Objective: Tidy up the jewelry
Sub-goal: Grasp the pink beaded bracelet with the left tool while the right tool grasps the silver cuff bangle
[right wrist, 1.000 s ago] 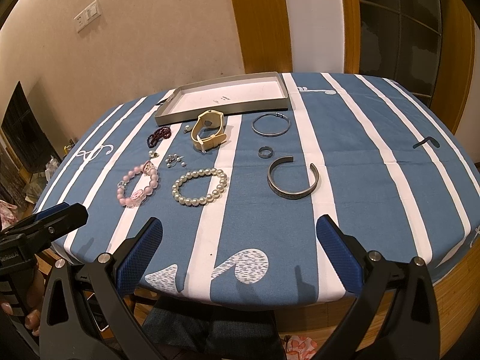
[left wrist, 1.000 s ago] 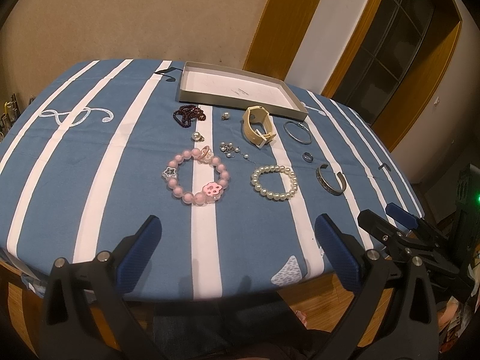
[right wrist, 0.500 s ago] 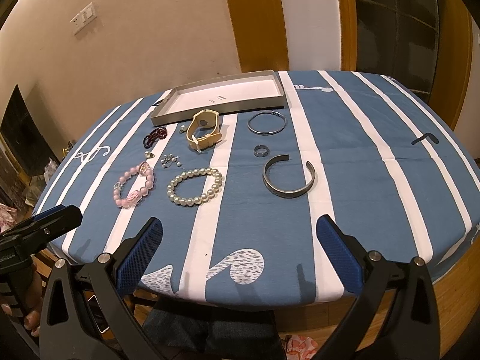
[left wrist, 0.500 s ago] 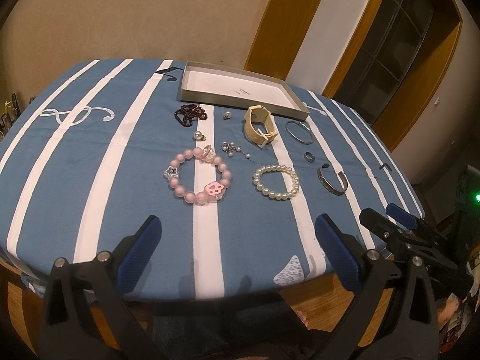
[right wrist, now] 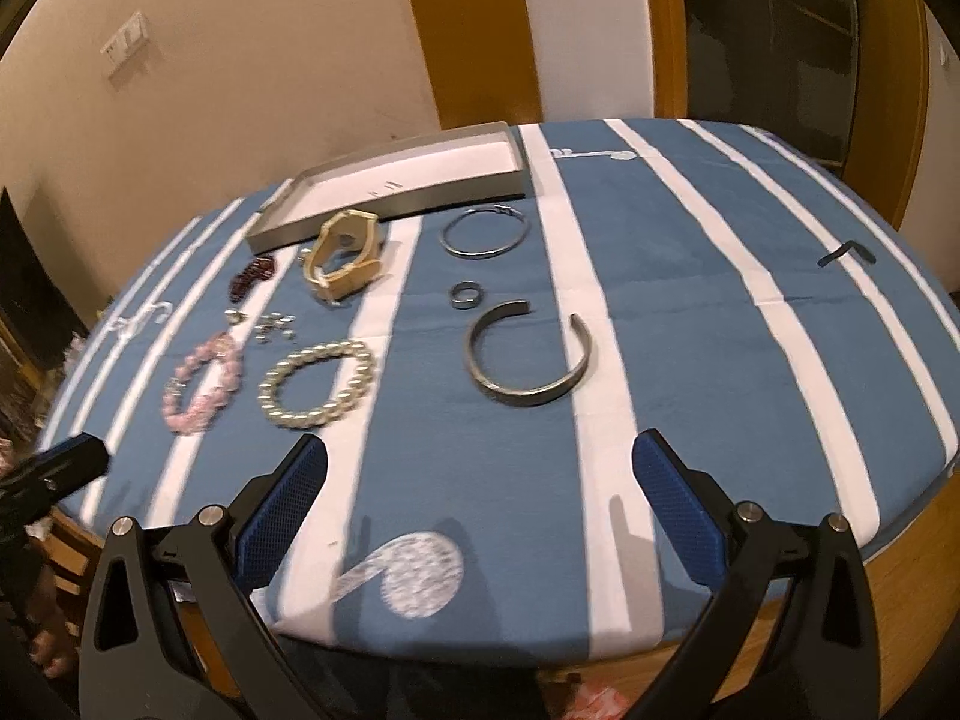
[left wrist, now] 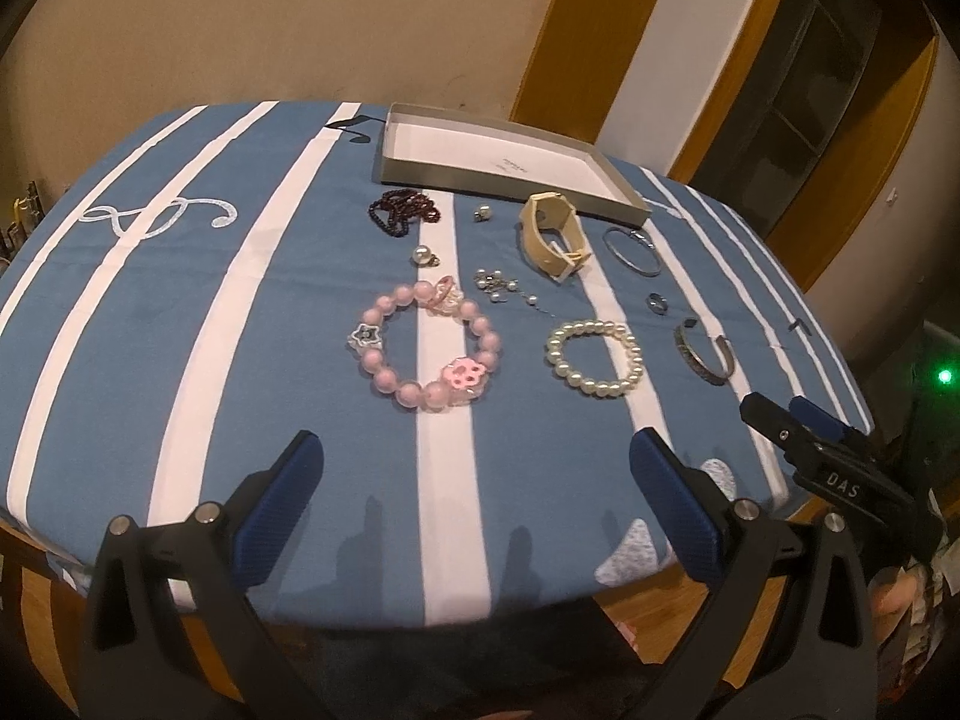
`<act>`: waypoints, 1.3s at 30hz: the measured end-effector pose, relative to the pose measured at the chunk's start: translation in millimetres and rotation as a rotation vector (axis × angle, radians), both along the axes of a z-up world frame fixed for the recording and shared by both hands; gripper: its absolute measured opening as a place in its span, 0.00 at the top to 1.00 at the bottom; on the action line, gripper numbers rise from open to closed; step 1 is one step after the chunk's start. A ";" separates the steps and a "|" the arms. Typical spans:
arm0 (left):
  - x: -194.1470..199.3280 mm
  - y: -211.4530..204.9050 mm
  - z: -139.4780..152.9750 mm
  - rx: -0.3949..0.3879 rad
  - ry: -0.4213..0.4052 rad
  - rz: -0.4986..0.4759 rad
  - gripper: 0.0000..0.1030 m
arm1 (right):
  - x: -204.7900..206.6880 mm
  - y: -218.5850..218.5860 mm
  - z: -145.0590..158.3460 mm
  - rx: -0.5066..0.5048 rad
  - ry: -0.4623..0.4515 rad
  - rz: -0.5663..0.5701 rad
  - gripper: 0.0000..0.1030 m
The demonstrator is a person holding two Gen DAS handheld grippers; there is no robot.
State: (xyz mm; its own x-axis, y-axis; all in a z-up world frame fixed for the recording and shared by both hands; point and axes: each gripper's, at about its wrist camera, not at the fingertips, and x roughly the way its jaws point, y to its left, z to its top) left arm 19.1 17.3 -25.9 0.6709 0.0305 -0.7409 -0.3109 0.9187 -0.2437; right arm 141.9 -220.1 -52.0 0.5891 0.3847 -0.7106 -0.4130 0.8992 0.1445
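Note:
Jewelry lies spread on the blue striped cloth: a pink bead bracelet (left wrist: 427, 353) (right wrist: 204, 381), a pearl bracelet (left wrist: 595, 358) (right wrist: 318, 383), a metal cuff (left wrist: 703, 353) (right wrist: 529, 353), a small ring (left wrist: 657, 302) (right wrist: 465, 295), a thin bangle (left wrist: 631, 249) (right wrist: 485, 232), a cream watch (left wrist: 553, 235) (right wrist: 345, 255), dark red beads (left wrist: 402, 211) (right wrist: 252, 277) and small pearl pieces (left wrist: 499, 286) (right wrist: 273, 326). A shallow grey box (left wrist: 504, 163) (right wrist: 396, 186) stands behind them. My left gripper (left wrist: 474, 474) and right gripper (right wrist: 479, 477) hover open at the near edge, holding nothing.
A round table (right wrist: 900, 546) with a wooden rim carries the cloth. The wall and wooden door frames (left wrist: 576, 18) stand close behind it. The right gripper's fingers (left wrist: 804, 438) show at the right of the left wrist view.
Both grippers have moved forward toward the jewelry; in the right wrist view the cuff and pearl bracelet look closer. Nothing was picked up.

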 end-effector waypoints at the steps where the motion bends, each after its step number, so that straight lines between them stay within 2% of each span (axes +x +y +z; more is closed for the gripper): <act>1: 1.0 1.7 -2.1 0.001 0.001 0.003 0.02 | 1.6 0.3 -2.6 -0.009 -0.004 -0.004 0.01; 4: 4.2 6.6 -7.8 0.001 0.007 0.009 0.02 | 12.5 1.8 -13.4 -0.027 0.004 -0.024 0.02; 6: 7.0 9.8 -11.2 0.001 0.011 0.012 0.02 | 19.4 2.7 -19.5 -0.039 0.014 -0.040 0.08; 10: 13.0 14.8 -16.3 0.018 0.015 0.018 0.02 | 30.6 4.7 -28.4 -0.058 0.029 -0.072 0.13; 15: 21.6 20.0 -19.3 0.064 0.018 0.038 0.02 | 34.5 14.9 -30.2 -0.068 0.019 -0.094 0.16; 25: 40.3 26.7 -26.6 0.071 0.035 0.026 0.02 | 47.1 40.9 -31.2 -0.127 0.014 -0.136 0.21; 26: 41.8 27.1 -26.8 0.072 0.035 0.025 0.02 | 48.4 39.7 -31.1 -0.126 0.008 -0.147 0.24; 28: 43.5 27.7 -26.9 0.071 0.034 0.024 0.02 | 48.7 35.6 -30.5 -0.117 -0.009 -0.160 0.37; 39: 60.2 31.2 -30.9 0.083 0.053 0.031 0.02 | 46.1 27.2 -28.0 -0.074 -0.001 -0.130 0.38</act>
